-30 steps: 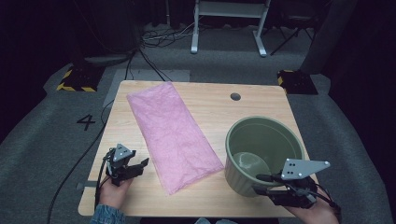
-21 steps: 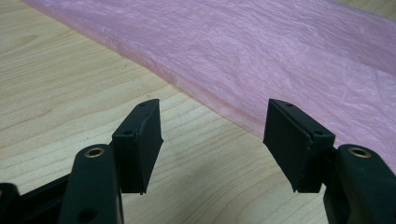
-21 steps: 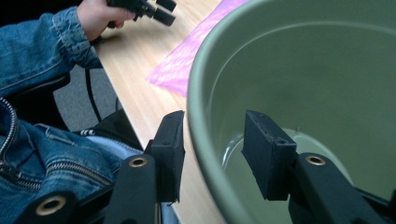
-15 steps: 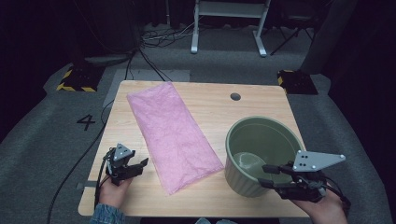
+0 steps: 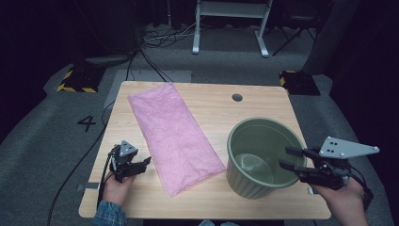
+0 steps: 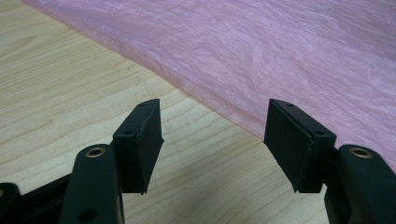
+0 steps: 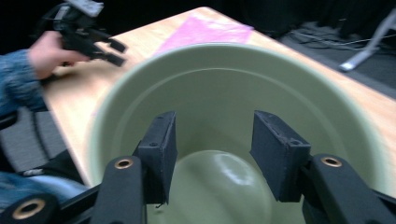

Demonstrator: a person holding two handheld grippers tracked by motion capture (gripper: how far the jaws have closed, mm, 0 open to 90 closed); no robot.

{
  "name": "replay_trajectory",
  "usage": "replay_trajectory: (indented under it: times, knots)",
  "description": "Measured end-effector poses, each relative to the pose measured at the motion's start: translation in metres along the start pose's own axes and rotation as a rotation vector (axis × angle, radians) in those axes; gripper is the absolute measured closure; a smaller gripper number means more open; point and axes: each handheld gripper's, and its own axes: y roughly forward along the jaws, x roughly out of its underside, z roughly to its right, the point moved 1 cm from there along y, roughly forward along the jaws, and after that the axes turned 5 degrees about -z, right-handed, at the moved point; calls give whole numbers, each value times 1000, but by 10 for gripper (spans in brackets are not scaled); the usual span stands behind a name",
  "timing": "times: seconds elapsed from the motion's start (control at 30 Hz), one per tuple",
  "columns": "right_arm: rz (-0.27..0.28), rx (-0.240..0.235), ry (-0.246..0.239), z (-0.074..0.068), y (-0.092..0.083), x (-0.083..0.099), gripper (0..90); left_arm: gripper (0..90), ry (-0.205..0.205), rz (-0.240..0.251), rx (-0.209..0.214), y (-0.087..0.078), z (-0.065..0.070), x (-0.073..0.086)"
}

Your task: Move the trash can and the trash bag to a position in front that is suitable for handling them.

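A pink plastic sheet (image 5: pixel 174 136) lies flat and slantwise on the wooden table (image 5: pixel 207 101). It is also in the left gripper view (image 6: pixel 280 51) and the right gripper view (image 7: pixel 205 30). A pale green pot (image 5: pixel 263 155) stands upright at the front right. My left gripper (image 5: pixel 141 162) rests open on the table just left of the sheet's near edge, bare wood between its jaws (image 6: pixel 215 140). My right gripper (image 5: pixel 286 157) hovers over the pot's right rim, pointing into the hollow pot (image 7: pixel 224 79). Its jaws have just been opening, with nothing between them (image 7: pixel 215 140).
A round cable hole (image 5: pixel 237 97) sits in the table near the far edge. The pot stands close to the front right corner. White stand legs (image 5: pixel 230 28) and cables lie on the floor beyond. A "4" (image 5: pixel 86 123) marks the carpet at left.
My right gripper has moved right and up from the pot's near rim, and its jaws stand wider apart. The left gripper, sheet and pot have stayed put.
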Motion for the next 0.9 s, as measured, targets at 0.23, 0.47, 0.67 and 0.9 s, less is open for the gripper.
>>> replay_trajectory:
  times: [0.23, 0.47, 0.67, 0.9]
  knots:
    - [54, 141, 78, 39, -21, 10, 480, 362, 8, -18, 14, 2, -4, -7]
    - [41, 208, 180, 74, -20, 40, 433, 356, 3, -31, 34, 5, -9, -16]
    - [-9, 211, 255, 89, 11, 81, 418, 348, -50, -44, 55, 10, -23, -24]
    - [-110, 196, 288, 95, 64, 129, 433, 347, -89, -58, 14, 22, -31, -38]
